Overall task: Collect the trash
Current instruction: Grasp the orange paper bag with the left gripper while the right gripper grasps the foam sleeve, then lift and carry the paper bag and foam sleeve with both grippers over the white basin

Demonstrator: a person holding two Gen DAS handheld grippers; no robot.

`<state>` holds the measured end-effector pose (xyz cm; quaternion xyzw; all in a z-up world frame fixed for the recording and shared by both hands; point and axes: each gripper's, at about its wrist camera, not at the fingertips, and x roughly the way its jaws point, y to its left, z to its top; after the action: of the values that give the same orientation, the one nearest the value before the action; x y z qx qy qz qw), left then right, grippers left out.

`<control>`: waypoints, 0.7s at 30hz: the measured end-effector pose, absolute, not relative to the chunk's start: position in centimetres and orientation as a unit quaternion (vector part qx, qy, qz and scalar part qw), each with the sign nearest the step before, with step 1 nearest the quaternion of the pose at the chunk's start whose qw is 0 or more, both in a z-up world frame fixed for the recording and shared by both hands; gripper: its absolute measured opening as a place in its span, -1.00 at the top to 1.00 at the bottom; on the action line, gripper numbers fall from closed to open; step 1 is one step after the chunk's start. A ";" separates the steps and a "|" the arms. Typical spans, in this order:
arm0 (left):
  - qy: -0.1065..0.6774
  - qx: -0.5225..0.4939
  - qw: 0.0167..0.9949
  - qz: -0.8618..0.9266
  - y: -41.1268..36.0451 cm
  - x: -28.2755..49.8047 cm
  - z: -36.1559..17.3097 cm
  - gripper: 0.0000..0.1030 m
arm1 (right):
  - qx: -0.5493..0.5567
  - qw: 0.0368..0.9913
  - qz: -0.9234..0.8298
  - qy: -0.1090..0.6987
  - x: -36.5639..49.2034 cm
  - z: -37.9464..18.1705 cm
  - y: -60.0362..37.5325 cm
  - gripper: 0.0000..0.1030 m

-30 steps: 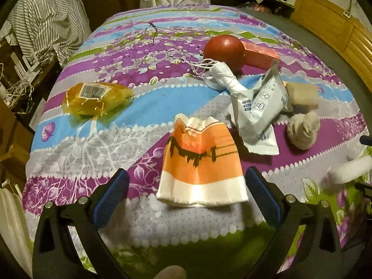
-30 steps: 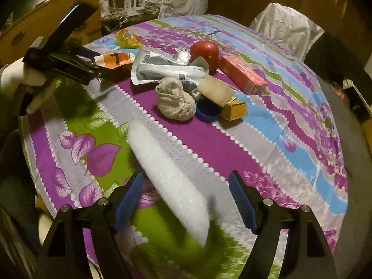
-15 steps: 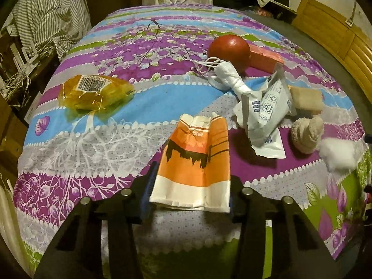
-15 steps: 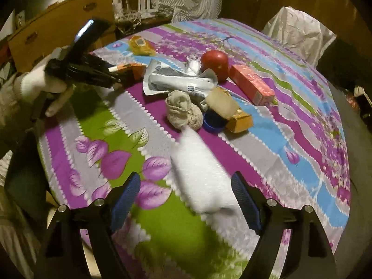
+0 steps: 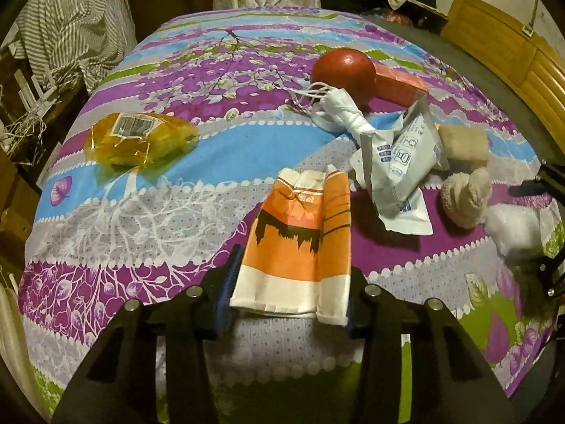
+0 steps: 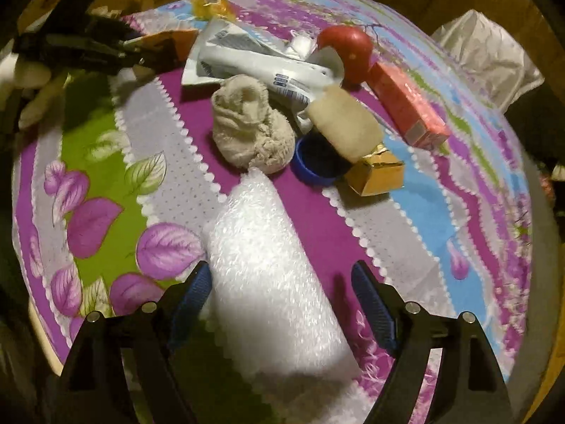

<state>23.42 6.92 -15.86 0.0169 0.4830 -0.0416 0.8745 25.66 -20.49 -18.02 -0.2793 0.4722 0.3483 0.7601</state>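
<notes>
An orange and white paper bag (image 5: 300, 233) lies flat on the flowered cloth (image 5: 141, 233). My left gripper (image 5: 293, 282) is still closing, and both pads press on the bag's near end. The right wrist view shows that bag (image 6: 176, 40) at the far left, with a gloved hand (image 6: 31, 74) behind it. A white roll of bubble wrap (image 6: 268, 282) lies between the jaws of my right gripper (image 6: 280, 275). Those jaws are closing. The left pad is at the roll's edge, and a gap remains at the right pad. The roll (image 5: 512, 226) also shows at the right in the left wrist view.
Other litter lies on the cloth: a yellow wrapper (image 5: 137, 137), a white printed pouch (image 5: 399, 162), a red ball (image 5: 340, 70), a red box (image 5: 399, 86), a balled beige sock (image 6: 250, 130), a blue cap (image 6: 314, 162) and a gold box (image 6: 376, 173). Striped fabric (image 5: 70, 35) hangs beyond the edge.
My left jaws went from wide open to closed on the orange bag. My right gripper came down over the bubble wrap, which now lies lengthwise between narrower jaws.
</notes>
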 end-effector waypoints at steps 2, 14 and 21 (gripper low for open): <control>0.475 0.017 0.879 -0.039 6.9 23.0 -15.7 0.20 | -0.275 0.778 0.333 0.457 24.7 -17.8 -20.1 -0.04; 0.371 -0.011 0.928 -0.011 6.4 14.7 -9.6 0.20 | -0.069 0.910 0.218 0.347 17.3 -12.0 -22.9 0.02; 0.270 0.007 0.963 -0.008 1.5 9.6 -4.1 0.20 | -0.011 0.961 0.140 0.238 12.7 -6.9 -23.1 0.02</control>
<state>9.60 1.54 -4.15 0.0067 0.2701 -0.0078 0.9628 12.67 -23.09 -6.89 -0.0113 0.2383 0.1397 0.9610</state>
